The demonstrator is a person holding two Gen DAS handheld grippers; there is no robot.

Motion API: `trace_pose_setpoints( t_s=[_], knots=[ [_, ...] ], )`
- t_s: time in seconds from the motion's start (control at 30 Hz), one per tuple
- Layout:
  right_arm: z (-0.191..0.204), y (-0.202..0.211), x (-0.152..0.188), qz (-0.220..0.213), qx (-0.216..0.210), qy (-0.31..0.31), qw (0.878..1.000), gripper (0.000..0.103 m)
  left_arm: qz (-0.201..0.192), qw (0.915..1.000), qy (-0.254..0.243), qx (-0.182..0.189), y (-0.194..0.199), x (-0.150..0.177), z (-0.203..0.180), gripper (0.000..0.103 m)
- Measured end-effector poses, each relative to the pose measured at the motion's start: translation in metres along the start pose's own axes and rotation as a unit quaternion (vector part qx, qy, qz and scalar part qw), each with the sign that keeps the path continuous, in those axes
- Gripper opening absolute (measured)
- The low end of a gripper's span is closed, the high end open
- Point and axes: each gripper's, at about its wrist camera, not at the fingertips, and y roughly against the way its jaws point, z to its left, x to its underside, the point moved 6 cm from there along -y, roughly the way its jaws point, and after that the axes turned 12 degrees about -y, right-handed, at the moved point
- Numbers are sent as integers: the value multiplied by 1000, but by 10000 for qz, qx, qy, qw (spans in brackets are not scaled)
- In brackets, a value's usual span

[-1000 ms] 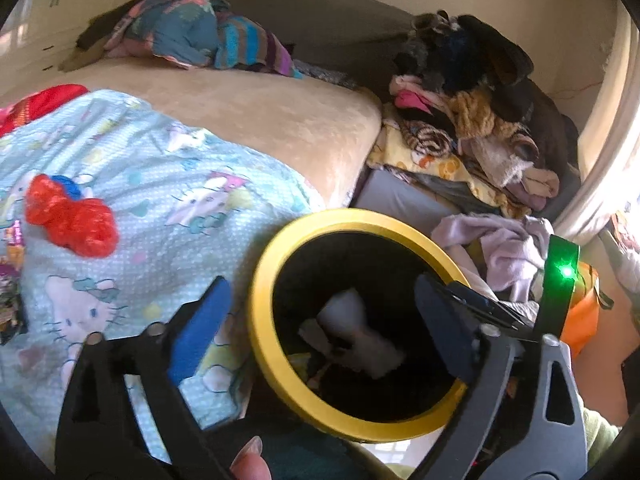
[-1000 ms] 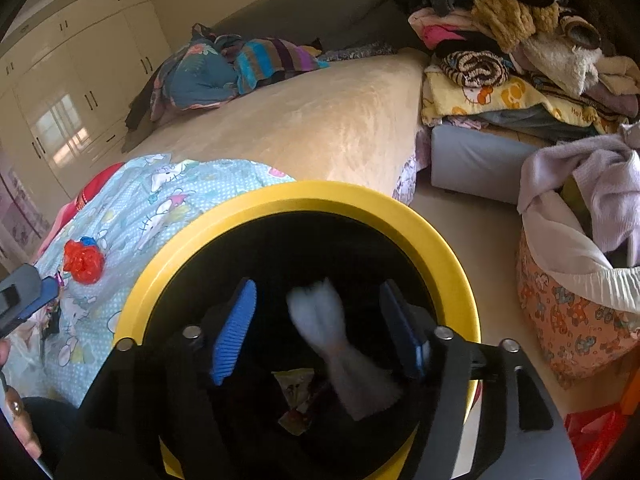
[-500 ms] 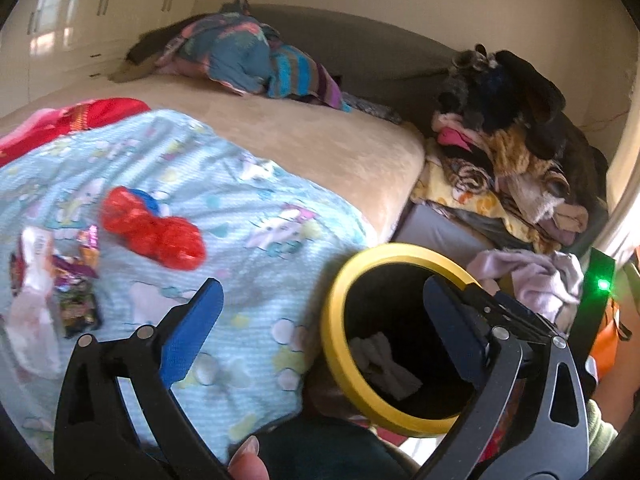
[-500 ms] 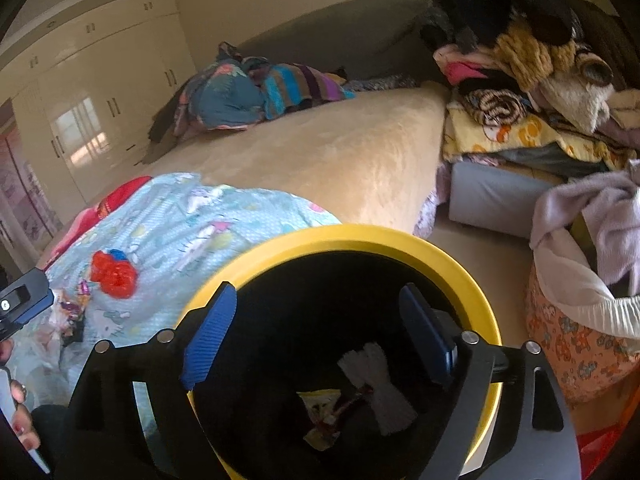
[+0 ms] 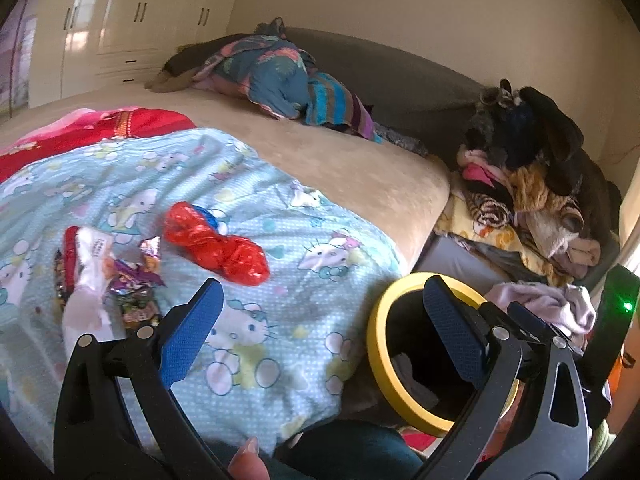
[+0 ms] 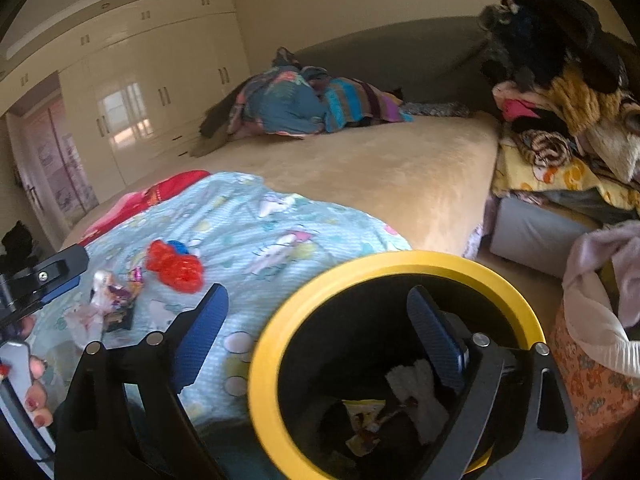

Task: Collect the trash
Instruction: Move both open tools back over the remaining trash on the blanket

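The right gripper (image 6: 316, 334) hangs over the yellow-rimmed black waste bin (image 6: 400, 264), its blue-padded jaws opening wide with nothing between them; a white crumpled tissue (image 6: 416, 384) and a printed wrapper (image 6: 366, 412) lie at the bottom of the bin. The left gripper (image 5: 320, 328) is also spread and empty, pointing down over the pale blue cartoon-print bedsheet (image 5: 240, 220).

The trash left to collect lies on that sheet: a crumpled red plastic wrapper (image 5: 218, 244), and just beside it to the left a cluster of shiny foil sweet wrappers (image 5: 136, 280) and a white-and-red packet (image 5: 88, 264).

To do the next pick well, I judge the left gripper should keep its jaws wide, come down over the red wrapper across its narrow middle, and press lightly into the soft sheet before closing, so the pads catch plastic and not a fold of fabric. The thin foil pieces likely need a flatter, scooping approach.
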Motion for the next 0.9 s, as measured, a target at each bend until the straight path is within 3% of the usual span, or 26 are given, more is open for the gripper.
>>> trace_pose_setpoints(
  t_s=[0.6, 0.9],
  knots=[
    [57, 8, 12, 128, -575, 354, 9976, 91, -172, 9970, 535, -532, 27, 5, 65, 92],
    [110, 3, 23, 329, -1017, 724, 9916, 92, -276, 9931, 743, -867, 42, 8, 100, 92]
  ],
)
